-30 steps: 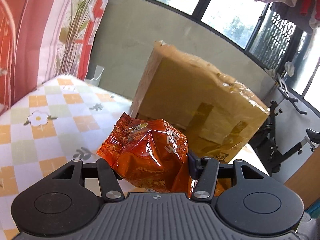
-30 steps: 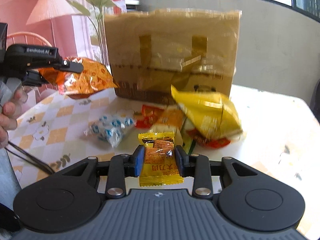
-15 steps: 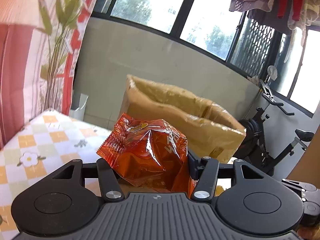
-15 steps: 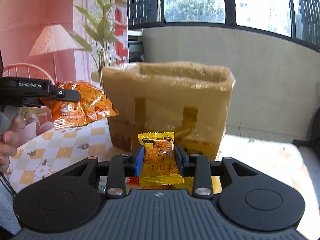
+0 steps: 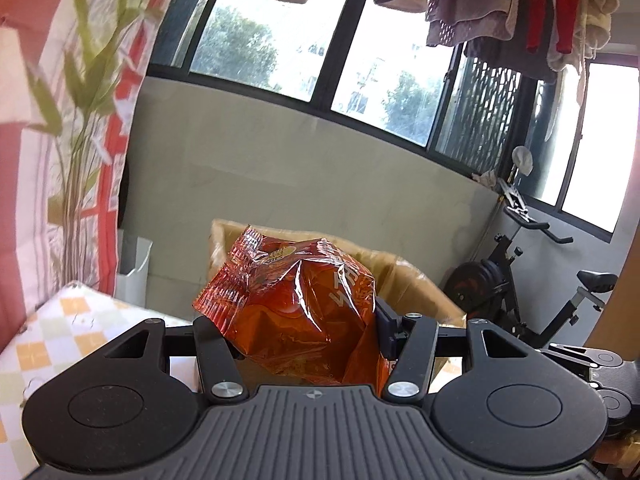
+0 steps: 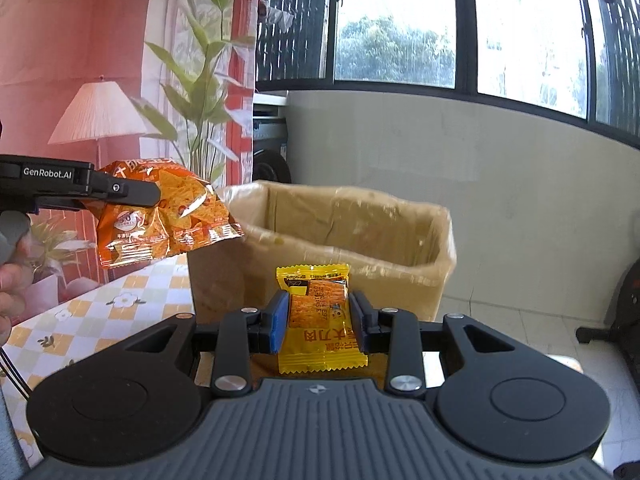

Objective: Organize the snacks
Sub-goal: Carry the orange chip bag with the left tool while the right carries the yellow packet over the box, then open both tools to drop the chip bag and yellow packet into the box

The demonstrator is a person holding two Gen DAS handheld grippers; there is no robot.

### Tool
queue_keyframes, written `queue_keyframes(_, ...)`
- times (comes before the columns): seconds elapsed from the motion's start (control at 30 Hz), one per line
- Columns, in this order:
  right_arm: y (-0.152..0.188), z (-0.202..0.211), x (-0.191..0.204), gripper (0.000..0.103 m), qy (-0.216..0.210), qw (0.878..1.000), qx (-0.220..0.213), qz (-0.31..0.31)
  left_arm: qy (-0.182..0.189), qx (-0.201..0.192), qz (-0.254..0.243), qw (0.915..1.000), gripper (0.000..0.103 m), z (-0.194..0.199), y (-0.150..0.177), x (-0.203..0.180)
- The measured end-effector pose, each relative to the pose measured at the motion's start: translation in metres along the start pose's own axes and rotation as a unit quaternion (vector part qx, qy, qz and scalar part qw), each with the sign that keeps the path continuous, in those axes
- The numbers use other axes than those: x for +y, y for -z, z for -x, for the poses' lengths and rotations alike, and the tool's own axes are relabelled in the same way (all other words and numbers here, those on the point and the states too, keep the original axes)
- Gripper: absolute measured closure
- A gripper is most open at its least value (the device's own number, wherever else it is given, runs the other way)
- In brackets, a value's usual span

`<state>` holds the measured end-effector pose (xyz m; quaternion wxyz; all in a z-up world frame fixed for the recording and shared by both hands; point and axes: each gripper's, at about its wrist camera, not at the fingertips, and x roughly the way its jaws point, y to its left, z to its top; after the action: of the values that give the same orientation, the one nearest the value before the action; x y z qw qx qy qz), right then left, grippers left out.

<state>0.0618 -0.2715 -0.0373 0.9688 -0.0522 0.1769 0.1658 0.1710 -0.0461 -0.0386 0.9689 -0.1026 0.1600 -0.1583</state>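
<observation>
Above box (image 6: 344, 232) | left gripper (image 5: 304, 332): orange bag (image 5: 296, 304) (clamped) | right gripper (image 6: 320, 316): yellow packet (image 6: 320, 312)

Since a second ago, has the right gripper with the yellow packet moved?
Yes. The right gripper, shut on the yellow packet, has risen: the cardboard box now sits lower in its view, with the open top showing.

sunlit windows (image 5: 392, 76), grey wall (image 6: 460, 168), exercise bike (image 5: 532, 292), hanging laundry (image 5: 500, 4)

Orange chip bag (image 6: 168, 216); yellow snack packet (image 6: 320, 320); tan box (image 6: 360, 240); orange-white checked floral tablecloth (image 6: 100, 316).
</observation>
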Motion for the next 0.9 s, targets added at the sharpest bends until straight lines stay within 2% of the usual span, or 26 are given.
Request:
queue_keyframes(0.37,-0.035,-0.023,-0.034,0.068,0.010,1.000,-0.025,0.012,0.017,-0.012,-0.025,0.9995,0.044,-0.032,-0.033,-0.025)
queue_keyframes(0.63,-0.051,-0.066,-0.065,0.068,0.025,0.999,-0.023,0.000,0.020,-0.006,-0.048,0.9986,0.044,-0.076,-0.052,-0.039)
queue_keyframes(0.9,-0.051,-0.115,-0.076,0.068,0.012,0.999,0.001,-0.038,-0.021,0.020,-0.073,0.9969,0.044,-0.122,-0.048,-0.034)
